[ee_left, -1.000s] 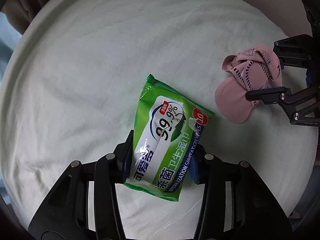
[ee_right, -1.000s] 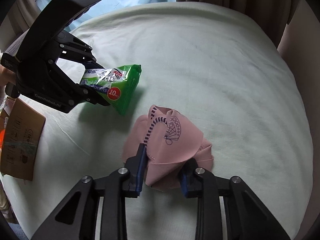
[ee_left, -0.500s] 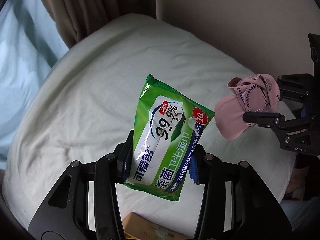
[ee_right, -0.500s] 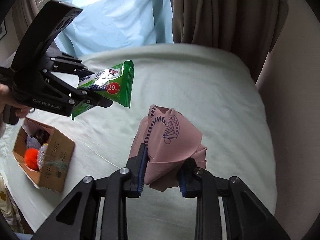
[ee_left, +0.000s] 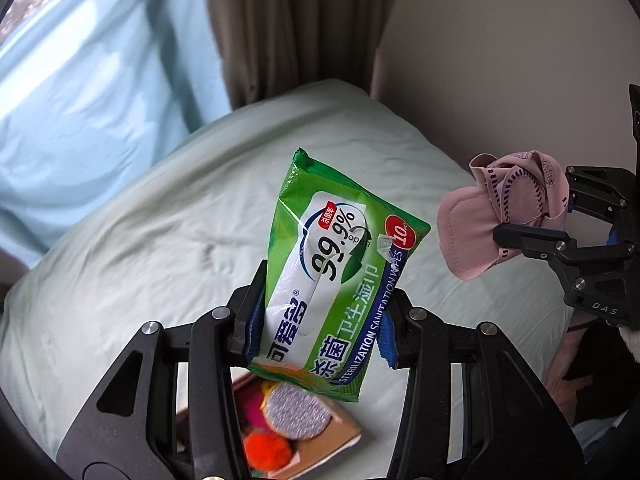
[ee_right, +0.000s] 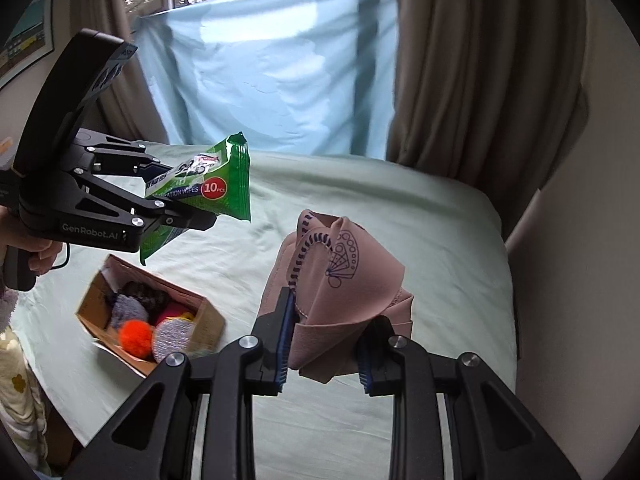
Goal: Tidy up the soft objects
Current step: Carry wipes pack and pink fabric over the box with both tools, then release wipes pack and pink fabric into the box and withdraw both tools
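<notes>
Bed (ee_right: 400, 216) edge beside curtain (ee_right: 480, 80)

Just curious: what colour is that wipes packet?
Green with a white label, wipes packet; clearest in the left wrist view.

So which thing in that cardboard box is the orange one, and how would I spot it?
Look at the pale green bed, then the open cardboard box lying near its edge. At the box's near end sits the fluffy orange pom-pom, beside a flat grey sparkly round pad. Nothing else in the box is so bright an orange.
</notes>
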The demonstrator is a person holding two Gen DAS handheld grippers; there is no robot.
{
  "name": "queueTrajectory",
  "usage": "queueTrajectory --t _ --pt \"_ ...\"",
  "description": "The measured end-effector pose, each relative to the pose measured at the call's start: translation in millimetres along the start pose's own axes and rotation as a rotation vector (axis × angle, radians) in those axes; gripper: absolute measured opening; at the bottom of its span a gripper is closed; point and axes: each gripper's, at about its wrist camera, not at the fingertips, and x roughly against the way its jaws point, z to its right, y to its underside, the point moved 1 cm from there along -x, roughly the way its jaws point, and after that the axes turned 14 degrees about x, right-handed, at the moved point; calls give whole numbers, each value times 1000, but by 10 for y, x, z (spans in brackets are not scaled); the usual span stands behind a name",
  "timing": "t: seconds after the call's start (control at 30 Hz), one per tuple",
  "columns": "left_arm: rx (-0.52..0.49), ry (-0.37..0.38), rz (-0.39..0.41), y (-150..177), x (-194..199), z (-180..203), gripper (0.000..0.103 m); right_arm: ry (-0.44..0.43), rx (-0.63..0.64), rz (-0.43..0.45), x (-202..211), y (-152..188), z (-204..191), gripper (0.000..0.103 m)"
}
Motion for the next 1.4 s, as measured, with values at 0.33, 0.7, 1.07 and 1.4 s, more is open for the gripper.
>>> queueTrajectory --t 0.33,0.7,1.07,1.4 --pt "181 -100 4 791 759 -1122 41 -110 79 31 -50 -670 -1228 25" --pt "293 -149 -97 1739 789 -2128 41 -213 -21 -60 -639 -837 -2380 25" --pt "500 -180 -240 2309 -137 -2512 41 -243 -243 -349 -1642 -420 -2663 25" --pt "628 -208 -308 2377 -649 -2550 41 -219 -315 -462 -2200 -155 -2546 25"
